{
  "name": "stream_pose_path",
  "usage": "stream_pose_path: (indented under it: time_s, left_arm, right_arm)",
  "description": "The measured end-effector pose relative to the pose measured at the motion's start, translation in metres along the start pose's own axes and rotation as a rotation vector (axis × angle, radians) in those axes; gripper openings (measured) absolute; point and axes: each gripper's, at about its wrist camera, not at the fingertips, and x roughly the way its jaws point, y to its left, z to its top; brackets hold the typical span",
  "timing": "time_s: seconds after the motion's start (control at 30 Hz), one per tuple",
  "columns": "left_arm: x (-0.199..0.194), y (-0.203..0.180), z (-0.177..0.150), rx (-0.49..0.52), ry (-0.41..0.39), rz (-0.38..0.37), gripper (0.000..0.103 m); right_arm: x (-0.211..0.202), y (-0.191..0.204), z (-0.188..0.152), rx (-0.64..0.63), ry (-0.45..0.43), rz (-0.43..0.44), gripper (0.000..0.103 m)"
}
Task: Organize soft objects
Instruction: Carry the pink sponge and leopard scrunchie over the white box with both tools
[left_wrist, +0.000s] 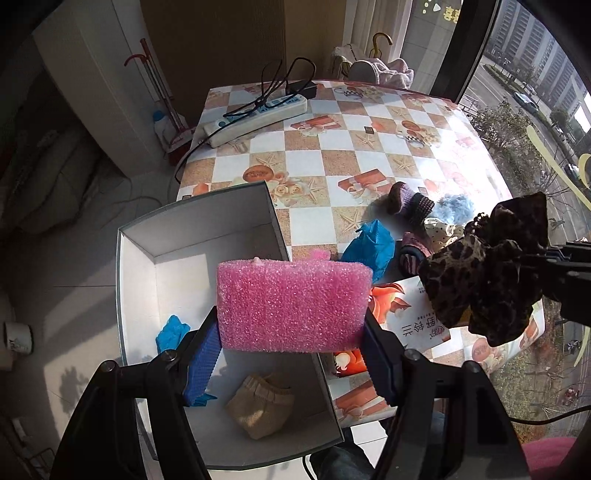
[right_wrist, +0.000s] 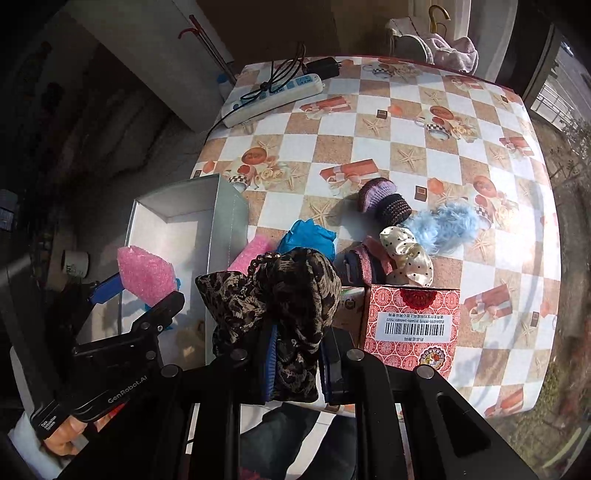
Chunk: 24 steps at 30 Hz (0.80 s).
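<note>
Currently we carry 2 items, left gripper (left_wrist: 291, 332) clamped on pink foam (left_wrist: 291, 304) over the white box (left_wrist: 236, 201) at lower left, right gripper (right_wrist: 295, 363) clamped on leopard scrunchie (right_wrist: 284, 295); next, release foam inside.

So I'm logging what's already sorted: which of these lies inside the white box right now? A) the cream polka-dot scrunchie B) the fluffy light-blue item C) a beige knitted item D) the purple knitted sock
C: the beige knitted item lies on the floor of the white box, while the other three sit out on the table.

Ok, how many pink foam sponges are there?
2. One pink foam sponge is clamped in the left tool above the white box; the second sponge lies on the table beside that box, partly hidden. Others may be hidden.
</note>
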Motion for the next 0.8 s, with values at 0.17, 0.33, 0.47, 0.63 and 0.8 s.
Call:
stream_pose_path:
  time_s: [0.17,0.33,0.47,0.63,0.8]
  left_arm:
    - [-0.003,0.013,-0.007,-0.032,-0.001,0.008,0.073]
    - [-0.003,0.026,-0.016,-0.066,0.002,0.017,0.073]
    - [-0.003,0.035,-0.022,-0.093,0.005,0.023,0.073]
    - [-0.002,0.045,-0.029,-0.128,0.006,0.027,0.073]
    - [-0.001,0.053,-0.033,-0.153,0.005,0.028,0.073]
  right_arm:
    - [0.004,0.015,0.002,-0.034,0.008,0.002,0.02]
    - [0.008,0.029,0.004,-0.068,0.019,0.005,0.02]
    - [0.012,0.041,0.004,-0.095,0.029,0.007,0.02]
    - [0.014,0.053,0.004,-0.131,0.039,0.003,0.02]
    - [0.016,0.061,0.003,-0.153,0.048,-0.003,0.02]
